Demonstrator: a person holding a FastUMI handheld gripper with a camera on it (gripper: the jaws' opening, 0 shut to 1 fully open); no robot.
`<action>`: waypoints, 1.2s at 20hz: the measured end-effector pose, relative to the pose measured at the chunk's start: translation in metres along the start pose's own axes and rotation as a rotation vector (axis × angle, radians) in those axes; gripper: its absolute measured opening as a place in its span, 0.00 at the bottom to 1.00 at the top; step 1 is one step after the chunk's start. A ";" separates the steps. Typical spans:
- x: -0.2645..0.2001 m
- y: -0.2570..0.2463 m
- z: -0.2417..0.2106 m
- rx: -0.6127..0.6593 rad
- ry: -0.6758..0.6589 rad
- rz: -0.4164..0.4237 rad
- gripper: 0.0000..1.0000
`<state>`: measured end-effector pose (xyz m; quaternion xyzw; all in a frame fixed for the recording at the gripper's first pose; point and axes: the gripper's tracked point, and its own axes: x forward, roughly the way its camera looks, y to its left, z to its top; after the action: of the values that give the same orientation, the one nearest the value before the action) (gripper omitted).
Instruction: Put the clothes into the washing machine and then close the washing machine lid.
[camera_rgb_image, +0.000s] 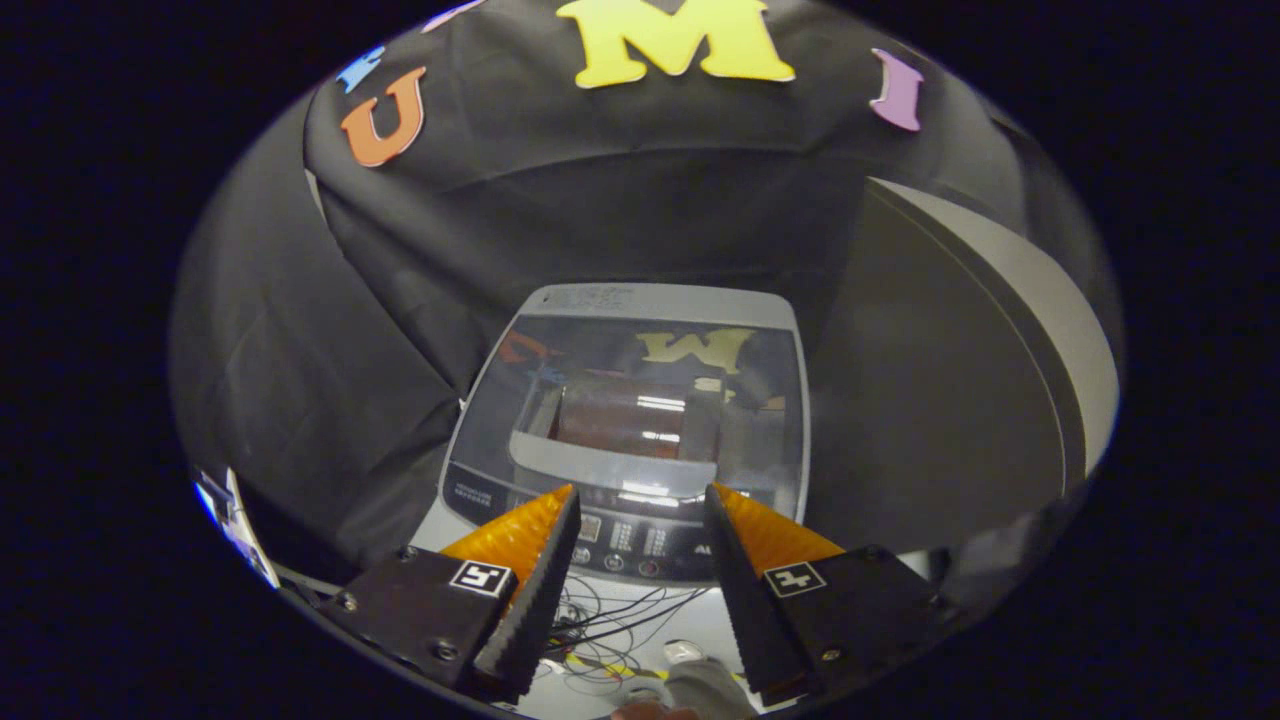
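washing machine (630, 420) lid down, glare hides drum | gripper (640, 520) spread, empty

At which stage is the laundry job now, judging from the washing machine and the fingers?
Looks done: the washing machine's glass lid lies flat over the tub, so it appears closed. Something dark reddish shows through the glass, possibly the clothes, but I cannot tell for sure. In hand: nothing; the gripper is open above the control panel, fingers apart and empty. Left: apparently nothing.
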<state>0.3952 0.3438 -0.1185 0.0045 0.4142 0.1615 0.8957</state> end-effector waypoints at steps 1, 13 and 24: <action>-0.006 -0.003 -0.008 0.013 -0.013 0.002 0.78; -0.140 -0.067 -0.072 -0.020 -0.384 -0.098 0.77; -0.269 -0.104 -0.121 -0.078 -0.601 -0.139 0.77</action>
<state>0.1724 0.1517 -0.0136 -0.0105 0.1234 0.1072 0.9865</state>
